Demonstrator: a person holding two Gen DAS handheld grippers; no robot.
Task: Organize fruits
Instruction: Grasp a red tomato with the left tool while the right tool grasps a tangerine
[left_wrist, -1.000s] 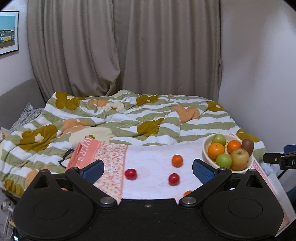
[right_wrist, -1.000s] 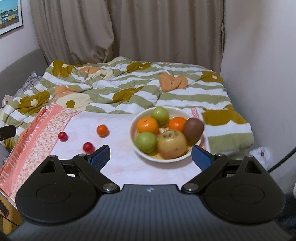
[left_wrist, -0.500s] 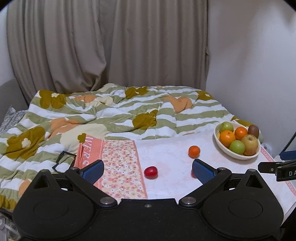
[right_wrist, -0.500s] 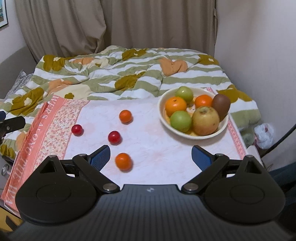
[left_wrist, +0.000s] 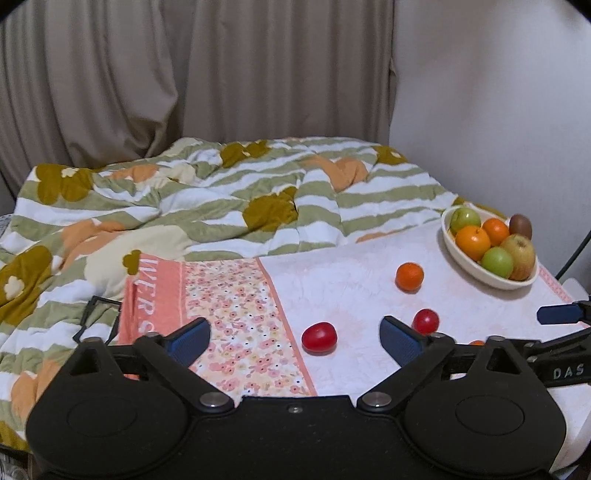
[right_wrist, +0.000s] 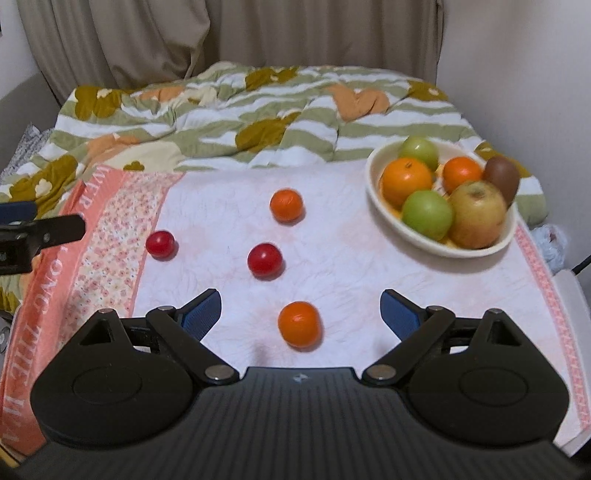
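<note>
Both tongs spread apart, holding nothing: left gripper (left_wrist: 293, 338), right gripper (right_wrist: 301, 310). Surface is a white towel (right_wrist: 343, 266) with a pink floral border, laid on a striped quilt (right_wrist: 221, 122). Beige curtain (left_wrist: 207, 74) behind, white wall (left_wrist: 491, 92) on the right. Bowl (right_wrist: 424, 240) of fruit at the towel's far right corner. Loose mid-towel: near orange (right_wrist: 299, 325), far orange (right_wrist: 286, 205), two red fruits (right_wrist: 265, 260) (right_wrist: 160, 243).
</note>
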